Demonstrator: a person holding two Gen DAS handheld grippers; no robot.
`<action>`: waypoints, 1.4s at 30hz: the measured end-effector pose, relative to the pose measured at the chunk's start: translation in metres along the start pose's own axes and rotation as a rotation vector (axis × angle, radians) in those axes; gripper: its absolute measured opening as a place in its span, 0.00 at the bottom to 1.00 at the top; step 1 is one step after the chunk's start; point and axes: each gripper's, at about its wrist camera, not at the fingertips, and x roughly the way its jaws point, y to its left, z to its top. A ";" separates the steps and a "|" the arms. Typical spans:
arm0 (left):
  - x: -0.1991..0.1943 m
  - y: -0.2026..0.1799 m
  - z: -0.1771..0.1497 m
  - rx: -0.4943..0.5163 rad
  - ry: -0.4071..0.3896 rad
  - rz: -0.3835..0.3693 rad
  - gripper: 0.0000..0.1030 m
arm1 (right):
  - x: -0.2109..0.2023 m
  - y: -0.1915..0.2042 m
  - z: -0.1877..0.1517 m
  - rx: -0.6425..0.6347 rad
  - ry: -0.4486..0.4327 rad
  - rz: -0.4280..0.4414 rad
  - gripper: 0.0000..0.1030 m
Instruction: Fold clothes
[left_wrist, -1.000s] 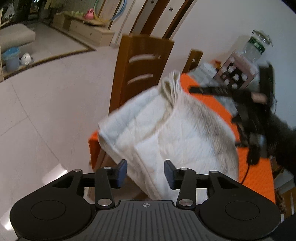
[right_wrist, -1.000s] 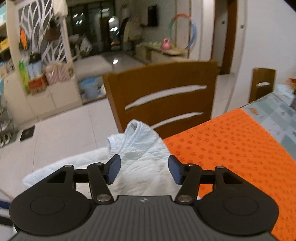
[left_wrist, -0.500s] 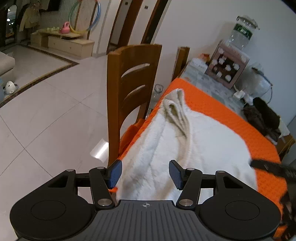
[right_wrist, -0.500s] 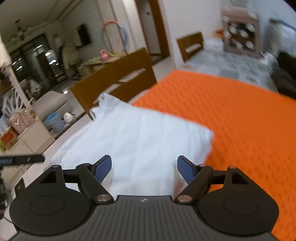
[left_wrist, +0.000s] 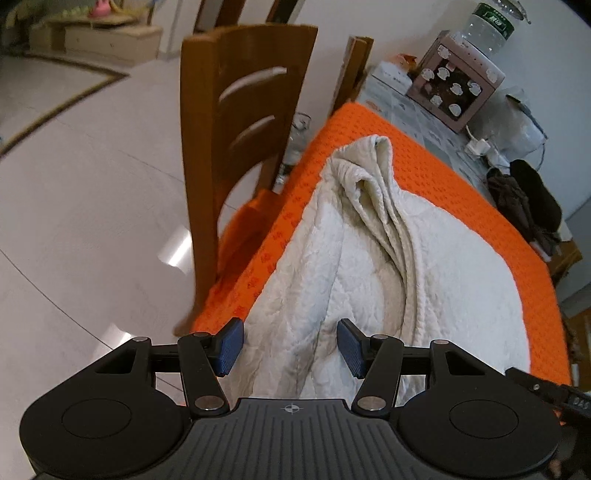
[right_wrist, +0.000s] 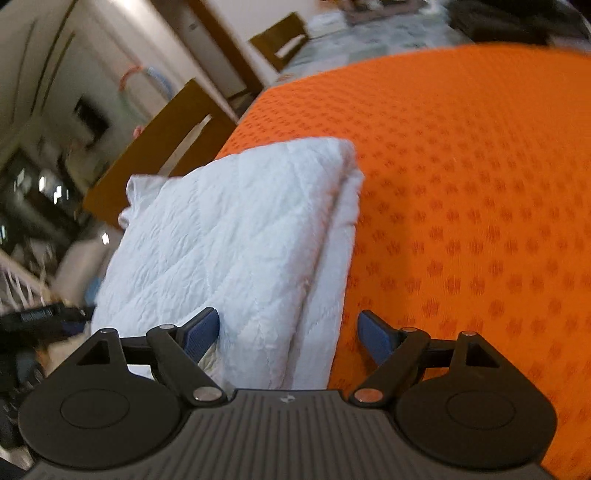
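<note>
A white quilted garment (left_wrist: 388, 258) lies folded on the orange tablecloth (left_wrist: 461, 192), with a bunched ridge running along its middle. My left gripper (left_wrist: 290, 347) is open, its blue pads either side of the garment's near edge, gripping nothing. In the right wrist view the same garment (right_wrist: 229, 240) lies as a flat folded stack on the orange cloth (right_wrist: 480, 184). My right gripper (right_wrist: 288, 332) is open wide over the garment's near right edge, holding nothing.
A wooden chair (left_wrist: 240, 122) stands against the table's left side, also in the right wrist view (right_wrist: 162, 147). A pink box with a water bottle (left_wrist: 461, 74), a white charger and dark clothing (left_wrist: 528, 199) lie at the table's far end. Tiled floor lies on the left.
The garment has come down from mid-air to lie flat on the table. Both grippers have opened wider and moved in low over its near edge.
</note>
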 end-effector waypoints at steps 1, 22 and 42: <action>0.002 0.005 0.001 -0.011 0.011 -0.020 0.57 | 0.001 -0.002 -0.004 0.029 -0.009 0.006 0.84; -0.015 -0.002 -0.007 0.209 -0.064 -0.130 0.31 | 0.008 -0.003 -0.017 0.190 -0.049 0.012 0.69; 0.016 0.035 0.002 0.049 -0.041 -0.257 0.52 | 0.008 -0.003 -0.016 0.234 -0.040 0.014 0.73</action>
